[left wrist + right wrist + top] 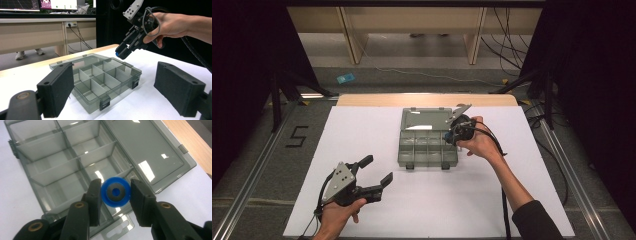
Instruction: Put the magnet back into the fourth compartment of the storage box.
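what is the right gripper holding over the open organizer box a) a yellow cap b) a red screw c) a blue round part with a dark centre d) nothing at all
c: in the right gripper view the right gripper is clamped on a blue round part with a dark centre, above the compartments of the open organizer box.

High view looks down; all 3 views (2 tong-mounted) share the organizer box [428,145].
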`<action>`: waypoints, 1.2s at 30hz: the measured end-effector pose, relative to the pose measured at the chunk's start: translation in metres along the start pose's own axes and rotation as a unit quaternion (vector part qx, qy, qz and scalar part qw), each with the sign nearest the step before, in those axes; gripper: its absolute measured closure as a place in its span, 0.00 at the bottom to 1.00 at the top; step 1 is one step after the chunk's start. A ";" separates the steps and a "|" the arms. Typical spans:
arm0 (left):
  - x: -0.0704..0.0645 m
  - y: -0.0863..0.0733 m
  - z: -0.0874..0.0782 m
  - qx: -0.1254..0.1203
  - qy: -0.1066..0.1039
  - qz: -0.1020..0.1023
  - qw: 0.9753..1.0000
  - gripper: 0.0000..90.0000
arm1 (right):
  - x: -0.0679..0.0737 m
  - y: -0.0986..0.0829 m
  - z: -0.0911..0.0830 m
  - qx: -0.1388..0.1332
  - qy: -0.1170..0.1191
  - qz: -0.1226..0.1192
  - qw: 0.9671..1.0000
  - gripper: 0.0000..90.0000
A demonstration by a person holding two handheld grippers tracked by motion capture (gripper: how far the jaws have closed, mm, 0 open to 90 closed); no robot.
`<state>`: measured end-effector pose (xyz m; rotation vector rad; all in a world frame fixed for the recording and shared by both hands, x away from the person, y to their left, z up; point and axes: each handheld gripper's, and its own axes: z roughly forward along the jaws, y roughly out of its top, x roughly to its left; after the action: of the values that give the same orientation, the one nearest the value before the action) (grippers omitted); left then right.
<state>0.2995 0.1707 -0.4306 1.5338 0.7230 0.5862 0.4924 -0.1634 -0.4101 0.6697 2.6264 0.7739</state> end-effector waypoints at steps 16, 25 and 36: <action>0.001 0.000 0.000 0.000 0.000 0.001 1.000 0.17 | -0.008 0.000 0.013 0.004 0.000 0.016 1.000 0.70; 0.001 0.000 0.000 0.001 0.000 0.001 1.000 0.17 | -0.010 0.004 0.015 0.007 -0.002 0.024 1.000 0.70; 0.001 0.000 0.000 0.000 0.000 0.000 1.000 0.17 | -0.015 0.001 0.021 0.017 -0.001 0.022 1.000 0.70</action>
<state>0.2999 0.1712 -0.4308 1.5335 0.7228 0.5863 0.5140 -0.1611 -0.4243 0.7405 2.6362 0.7409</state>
